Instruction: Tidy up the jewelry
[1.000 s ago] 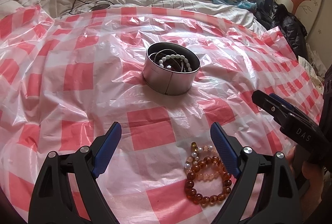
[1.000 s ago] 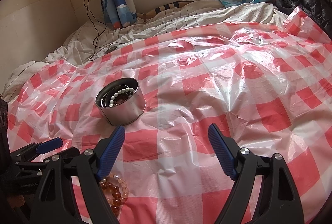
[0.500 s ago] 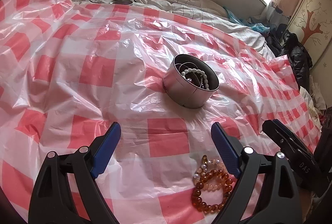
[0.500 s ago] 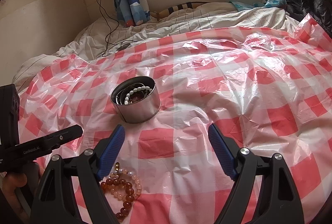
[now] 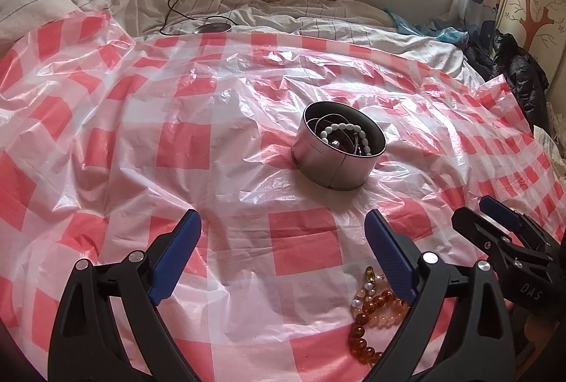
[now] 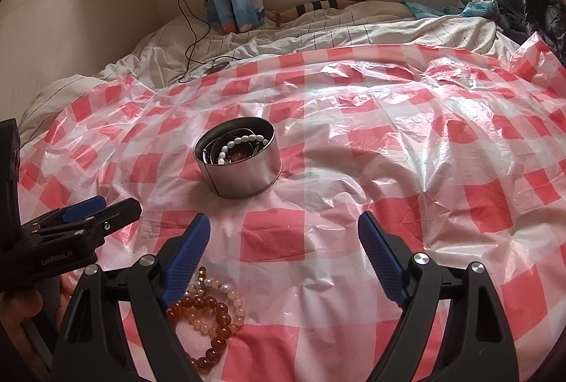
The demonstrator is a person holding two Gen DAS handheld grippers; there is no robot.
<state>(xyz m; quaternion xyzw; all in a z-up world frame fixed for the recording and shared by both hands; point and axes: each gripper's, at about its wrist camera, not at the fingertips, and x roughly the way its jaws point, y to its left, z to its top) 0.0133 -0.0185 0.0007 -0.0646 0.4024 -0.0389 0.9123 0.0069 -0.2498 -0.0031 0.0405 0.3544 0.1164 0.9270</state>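
A round metal tin (image 5: 336, 166) (image 6: 244, 176) stands on the checked sheet with a white bead bracelet (image 5: 348, 134) (image 6: 240, 144) and dark pieces inside. Amber and pale pink bead bracelets (image 5: 368, 307) (image 6: 221, 314) lie in a small heap on the sheet nearer to me. My left gripper (image 5: 283, 226) hovers over the sheet, its jaws opening with nothing between them; the heap lies under its right finger. My right gripper (image 6: 284, 222) is opening too and holds nothing, the heap beside its left finger. Each gripper shows side-on in the other's view (image 5: 474, 212) (image 6: 116, 208).
A crinkled red-and-white checked plastic sheet (image 5: 177, 141) covers the bed. Rumpled white bedding (image 6: 318, 31), a black cable with a round disc (image 5: 212, 28) and a curtain lie beyond it. Dark clothing (image 5: 520, 74) is piled at the right edge.
Both views have swung slightly, so the tin now sits further right in each. The bead heap shows more fully in the right wrist view, and the left gripper has come into that view.
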